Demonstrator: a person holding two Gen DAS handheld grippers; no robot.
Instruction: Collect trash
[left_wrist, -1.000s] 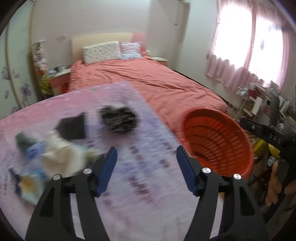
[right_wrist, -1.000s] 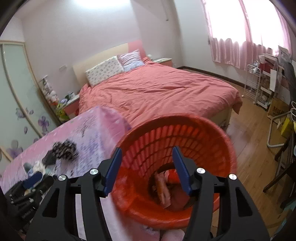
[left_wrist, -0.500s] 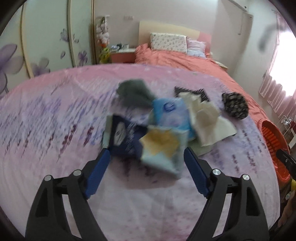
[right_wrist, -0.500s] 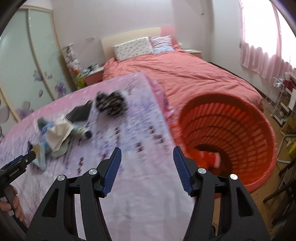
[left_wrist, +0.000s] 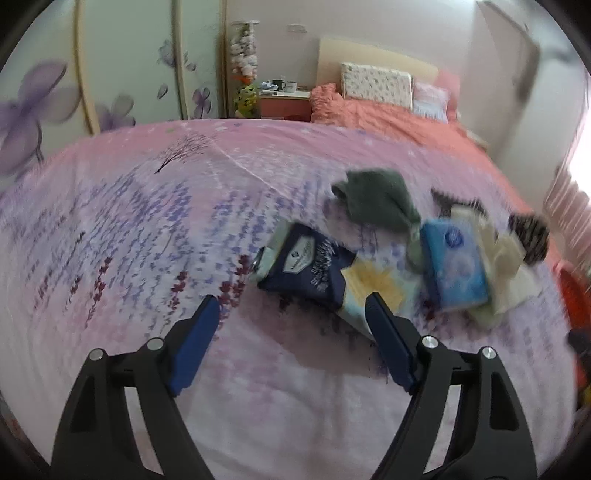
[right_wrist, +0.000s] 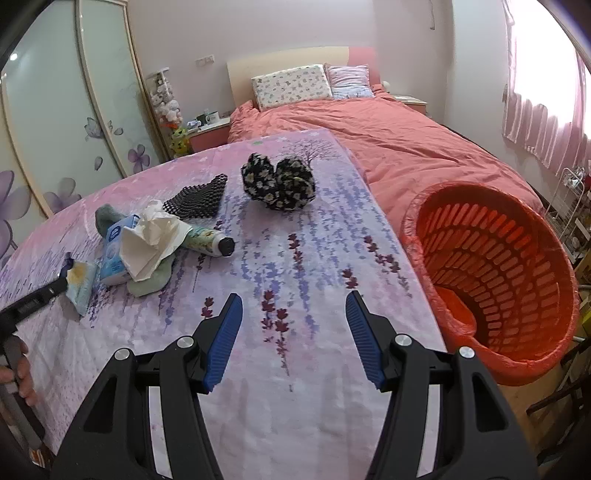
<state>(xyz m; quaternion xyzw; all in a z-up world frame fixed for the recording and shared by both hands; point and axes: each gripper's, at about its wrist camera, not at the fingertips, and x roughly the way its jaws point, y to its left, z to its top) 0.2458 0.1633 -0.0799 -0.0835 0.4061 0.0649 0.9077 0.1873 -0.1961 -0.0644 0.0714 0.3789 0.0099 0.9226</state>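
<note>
Left claw (left_wrist: 291, 314): open, jaws just widened, nothing between them; hovering over the desk just short of the dark blue packet.
Right claw (right_wrist: 294, 312): open, empty, over bare cloth near the desk's right edge.
Desk (right_wrist: 303, 266): covered with a pink cloth printed with lavender sprigs.
Trash pile: clustered on the desk's left part; dark blue packet (left_wrist: 310, 266) overlapping a pale blue and yellow wrapper (left_wrist: 376, 291), blue tissue pack (left_wrist: 454, 266) beside them, crumpled white paper (right_wrist: 151, 240) on top, tube with a black cap (right_wrist: 210, 242) poking out to the right.
Cloths: grey-green rag (left_wrist: 376, 199) behind the pile; black mesh piece (right_wrist: 197, 197) and black floral bundle (right_wrist: 279, 182) farther back, apart from the pile.
Basket (right_wrist: 495, 273): orange, slatted, tilted, beside the desk's right edge.
Bed (right_wrist: 388, 129): behind the desk, coral cover.
</note>
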